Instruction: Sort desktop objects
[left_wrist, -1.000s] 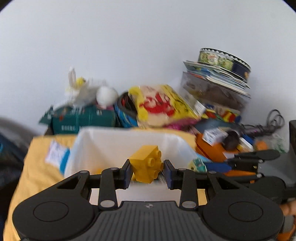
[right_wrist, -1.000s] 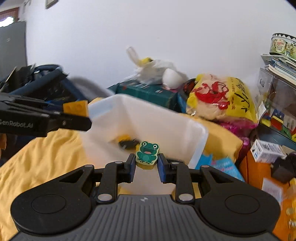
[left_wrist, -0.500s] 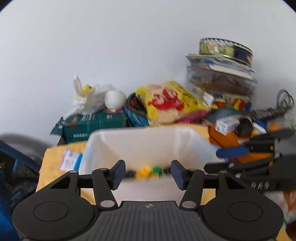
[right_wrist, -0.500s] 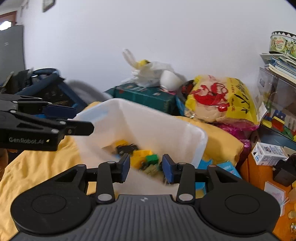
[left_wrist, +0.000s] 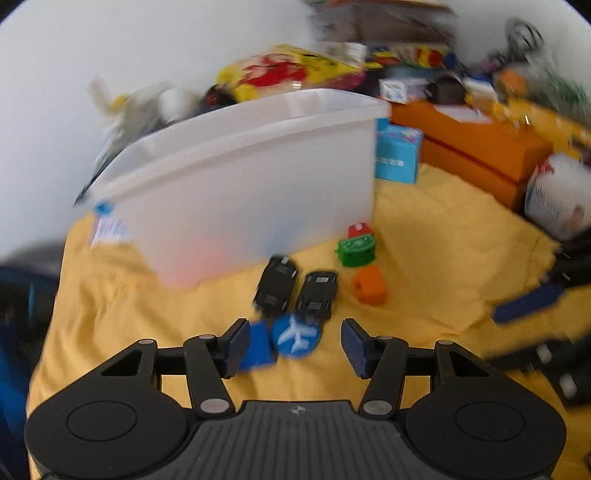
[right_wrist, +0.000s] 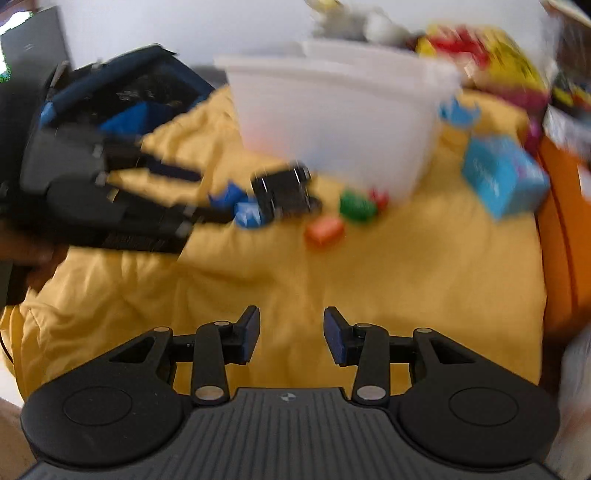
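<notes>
Left tongs (left_wrist: 293, 345) agape over round blue airplane disc (left_wrist: 295, 335); right tongs (right_wrist: 291, 334) agape, empty, above yellow-clothed surface (right_wrist: 406, 288).

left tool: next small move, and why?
Probably ease the left tool forward and down, then close on the blue airplane disc. The tool is open and empty, and the disc lies on the yellow cloth between its fingers. A blue block sits beside the left finger, so centre on the disc first.
</notes>
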